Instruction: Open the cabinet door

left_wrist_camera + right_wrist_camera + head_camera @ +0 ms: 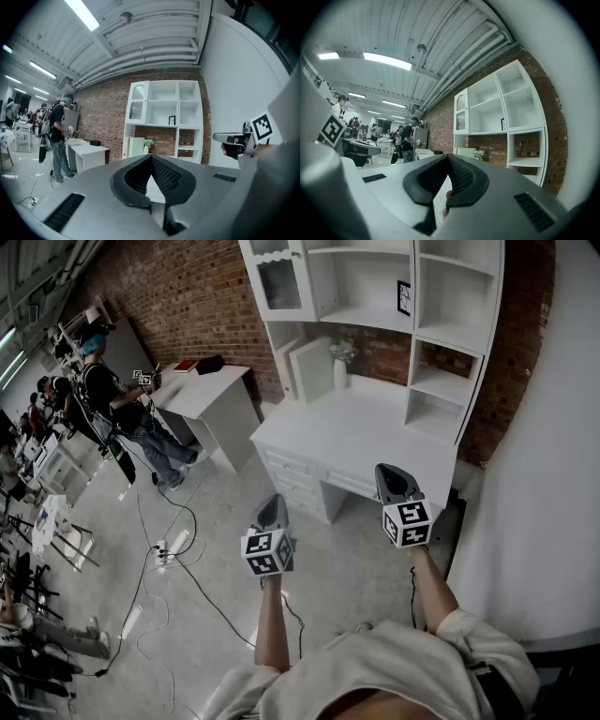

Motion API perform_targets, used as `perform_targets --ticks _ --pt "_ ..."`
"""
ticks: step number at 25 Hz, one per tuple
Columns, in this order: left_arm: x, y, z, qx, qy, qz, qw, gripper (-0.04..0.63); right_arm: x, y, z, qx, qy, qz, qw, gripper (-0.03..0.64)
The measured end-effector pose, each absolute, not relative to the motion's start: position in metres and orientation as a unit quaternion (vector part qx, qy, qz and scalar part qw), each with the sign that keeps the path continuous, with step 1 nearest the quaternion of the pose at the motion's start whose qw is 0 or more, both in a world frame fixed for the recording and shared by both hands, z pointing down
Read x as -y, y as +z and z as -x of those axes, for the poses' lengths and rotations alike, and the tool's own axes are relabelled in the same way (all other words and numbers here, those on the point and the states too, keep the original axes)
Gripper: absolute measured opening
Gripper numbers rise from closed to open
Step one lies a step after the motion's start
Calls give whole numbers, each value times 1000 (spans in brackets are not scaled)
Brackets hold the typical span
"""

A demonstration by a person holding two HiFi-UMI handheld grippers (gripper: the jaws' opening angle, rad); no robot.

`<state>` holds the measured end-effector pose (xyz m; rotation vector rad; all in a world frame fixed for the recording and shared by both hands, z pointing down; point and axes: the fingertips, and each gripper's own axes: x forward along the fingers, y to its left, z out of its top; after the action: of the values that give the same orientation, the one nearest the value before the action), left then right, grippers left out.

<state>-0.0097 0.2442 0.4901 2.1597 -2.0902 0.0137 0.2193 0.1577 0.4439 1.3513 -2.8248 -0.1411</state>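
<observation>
left gripper [273, 501]: jaws clenched, empty. right gripper [393, 472]: jaws clenched, empty. cabinet door [279, 282]: glazed, closed, well ahead of both grippers, up-left.

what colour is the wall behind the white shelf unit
Red-brown brick. The wall shows best in the head view, behind the white shelf unit.

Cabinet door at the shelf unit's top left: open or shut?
Shut. The cabinet door lies flush with the frame of the white shelf unit in the head and left gripper views; no gap shows.
</observation>
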Motion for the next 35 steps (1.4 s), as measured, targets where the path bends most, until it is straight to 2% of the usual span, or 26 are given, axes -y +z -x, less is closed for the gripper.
perform_targets --ticks 24,35 --pt "-222 494 -26 702 13 -709 71 25 -130 447 -241 910 -39 -414 -4 14" --pt "-155 507 -1 703 8 -707 74 25 -64 478 -222 907 -30 -419 22 14"
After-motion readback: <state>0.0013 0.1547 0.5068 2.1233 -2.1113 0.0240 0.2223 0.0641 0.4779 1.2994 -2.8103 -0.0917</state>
